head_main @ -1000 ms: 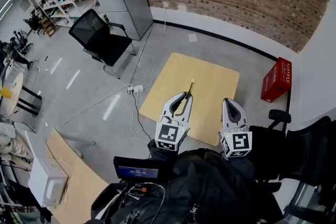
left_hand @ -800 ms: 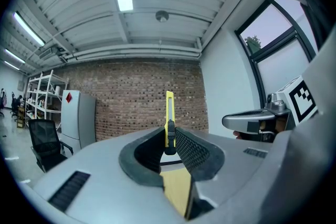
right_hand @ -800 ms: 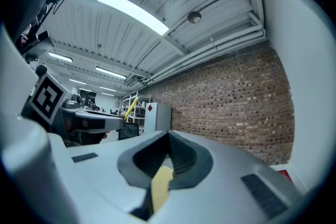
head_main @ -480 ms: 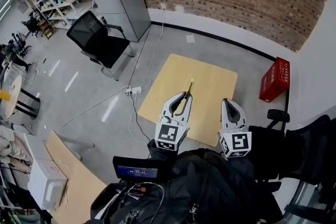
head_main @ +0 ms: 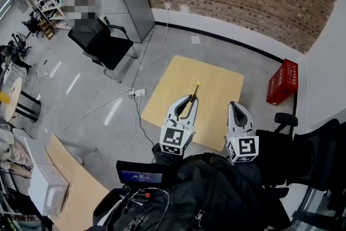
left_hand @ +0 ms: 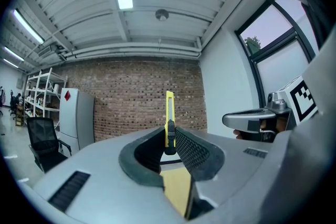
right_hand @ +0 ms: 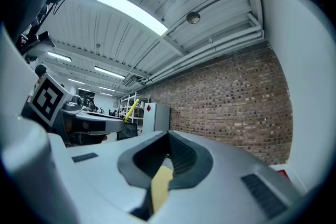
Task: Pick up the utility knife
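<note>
Left gripper view, utility knife (left_hand: 169,113) upright in hand-held gripper (left_hand: 170,148)

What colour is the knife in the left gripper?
The knife is yellow with a black slider; left gripper view shows it best.

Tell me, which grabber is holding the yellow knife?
The left gripper: its jaws are clamped on the yellow utility knife, which sticks out past them. The right gripper has its jaws together with nothing between.
</note>
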The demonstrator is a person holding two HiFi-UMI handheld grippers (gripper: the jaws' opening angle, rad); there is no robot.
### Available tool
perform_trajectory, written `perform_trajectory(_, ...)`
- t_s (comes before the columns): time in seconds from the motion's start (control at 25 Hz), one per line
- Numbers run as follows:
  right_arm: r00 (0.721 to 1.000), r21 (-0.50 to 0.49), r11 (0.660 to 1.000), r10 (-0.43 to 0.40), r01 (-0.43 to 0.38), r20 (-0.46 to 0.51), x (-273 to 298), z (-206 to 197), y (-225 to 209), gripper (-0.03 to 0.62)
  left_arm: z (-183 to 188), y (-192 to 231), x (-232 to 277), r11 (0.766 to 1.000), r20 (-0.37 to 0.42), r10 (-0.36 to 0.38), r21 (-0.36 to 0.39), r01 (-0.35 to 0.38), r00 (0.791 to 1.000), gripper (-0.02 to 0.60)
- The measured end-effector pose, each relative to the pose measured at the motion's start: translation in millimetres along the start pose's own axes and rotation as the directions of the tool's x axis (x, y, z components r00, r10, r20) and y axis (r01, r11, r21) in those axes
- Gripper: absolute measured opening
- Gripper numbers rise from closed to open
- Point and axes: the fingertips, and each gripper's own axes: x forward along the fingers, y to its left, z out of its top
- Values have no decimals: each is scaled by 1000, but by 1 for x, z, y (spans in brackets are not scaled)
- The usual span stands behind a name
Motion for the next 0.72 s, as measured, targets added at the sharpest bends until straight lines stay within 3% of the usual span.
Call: perform_trajectory(0.72, 1000, 4, 1000, -21, 21, 3, 0, 0, -10, 3, 0, -1, 6, 1000, -4, 0, 6, 0, 1000, 69)
